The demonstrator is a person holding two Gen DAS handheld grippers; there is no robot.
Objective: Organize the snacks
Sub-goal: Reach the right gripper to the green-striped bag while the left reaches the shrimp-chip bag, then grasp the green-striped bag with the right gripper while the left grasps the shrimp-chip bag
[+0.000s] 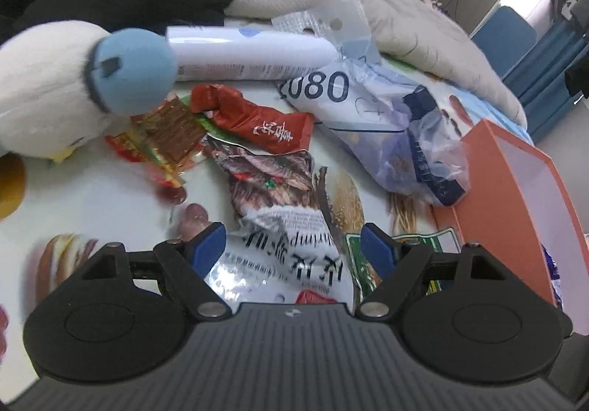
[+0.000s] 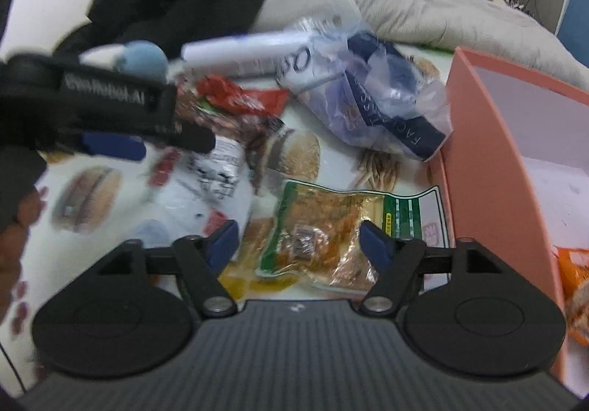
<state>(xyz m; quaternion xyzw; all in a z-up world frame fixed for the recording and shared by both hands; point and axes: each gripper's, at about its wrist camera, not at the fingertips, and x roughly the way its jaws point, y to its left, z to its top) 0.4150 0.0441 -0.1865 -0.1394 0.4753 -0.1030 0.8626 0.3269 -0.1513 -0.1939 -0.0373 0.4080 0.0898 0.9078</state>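
Left gripper (image 1: 292,245) spread over silver packet (image 1: 279,219)

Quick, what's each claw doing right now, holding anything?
Left gripper: open, holding nothing, over the silver packet.
Right gripper: open, holding nothing, over the green packet.

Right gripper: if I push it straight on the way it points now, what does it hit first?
Most likely the green-edged clear snack pack, which lies on the table right between the open right gripper fingers. Depth is hard to judge, but nothing else sits ahead of it; the salmon box stays off to the right.
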